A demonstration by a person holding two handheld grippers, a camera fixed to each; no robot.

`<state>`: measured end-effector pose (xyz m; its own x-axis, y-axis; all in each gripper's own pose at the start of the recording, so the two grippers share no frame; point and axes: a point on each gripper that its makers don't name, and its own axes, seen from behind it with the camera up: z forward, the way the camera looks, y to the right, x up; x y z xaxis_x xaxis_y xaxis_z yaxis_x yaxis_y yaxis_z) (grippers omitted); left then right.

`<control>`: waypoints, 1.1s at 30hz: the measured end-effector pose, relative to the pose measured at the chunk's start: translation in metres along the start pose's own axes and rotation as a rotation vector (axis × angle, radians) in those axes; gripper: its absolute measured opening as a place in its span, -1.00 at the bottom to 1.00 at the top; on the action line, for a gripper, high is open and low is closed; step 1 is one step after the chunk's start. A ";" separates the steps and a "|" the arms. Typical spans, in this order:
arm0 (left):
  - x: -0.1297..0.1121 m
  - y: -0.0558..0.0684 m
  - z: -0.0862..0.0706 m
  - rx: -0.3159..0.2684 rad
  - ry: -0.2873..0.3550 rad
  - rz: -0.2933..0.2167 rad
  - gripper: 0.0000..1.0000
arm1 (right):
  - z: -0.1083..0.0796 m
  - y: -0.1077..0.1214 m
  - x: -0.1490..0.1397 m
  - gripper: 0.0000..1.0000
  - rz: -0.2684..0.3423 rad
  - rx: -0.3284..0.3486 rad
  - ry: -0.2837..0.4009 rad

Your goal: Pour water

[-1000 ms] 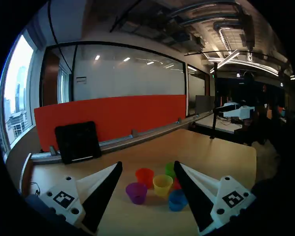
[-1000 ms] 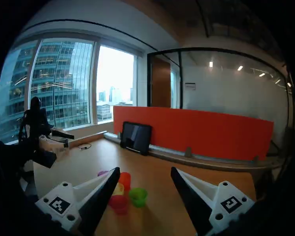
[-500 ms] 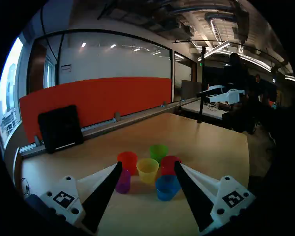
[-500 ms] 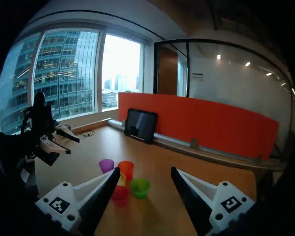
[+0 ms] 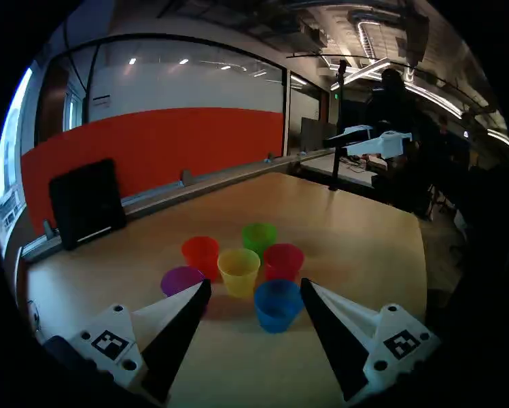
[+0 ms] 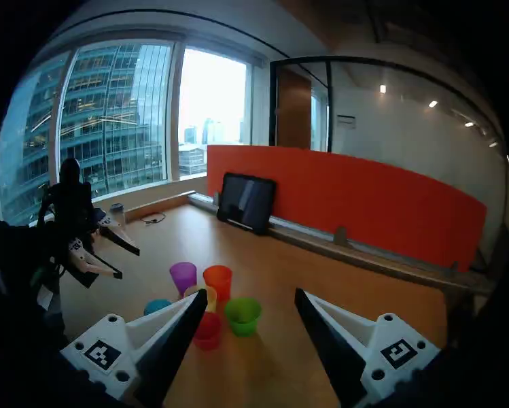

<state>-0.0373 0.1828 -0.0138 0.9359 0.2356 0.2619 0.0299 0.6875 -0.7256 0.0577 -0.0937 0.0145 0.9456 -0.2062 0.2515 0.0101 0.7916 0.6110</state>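
Cups of bright plastic stand bunched together on the light wooden table; the blue plastic cup sits ahead of the left gripper, which is spread wide and holds nothing; the right gripper is wide too, empty.

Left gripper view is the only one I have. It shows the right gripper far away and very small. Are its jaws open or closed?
Observer: Open. In the right gripper view, the right gripper has its jaws wide apart and grips nothing.
Operator: Which cup is straight ahead of it?
Observer: The green cup. It stands on the table ahead of the jaws and does not touch them. The red cup next to it is partly hidden behind one jaw.
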 end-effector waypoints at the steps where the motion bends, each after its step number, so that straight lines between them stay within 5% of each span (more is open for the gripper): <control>1: -0.003 0.001 0.002 -0.004 -0.006 -0.001 0.95 | 0.001 0.000 -0.001 1.00 -0.001 0.001 -0.003; 33: -0.087 0.034 0.067 -0.095 -0.239 0.051 0.95 | 0.024 0.011 -0.025 0.99 -0.008 0.007 -0.052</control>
<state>-0.1410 0.2321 -0.0184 0.8277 0.4316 0.3587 0.0287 0.6057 -0.7952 0.0266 -0.0932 0.0331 0.9273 -0.2423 0.2854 0.0152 0.7860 0.6180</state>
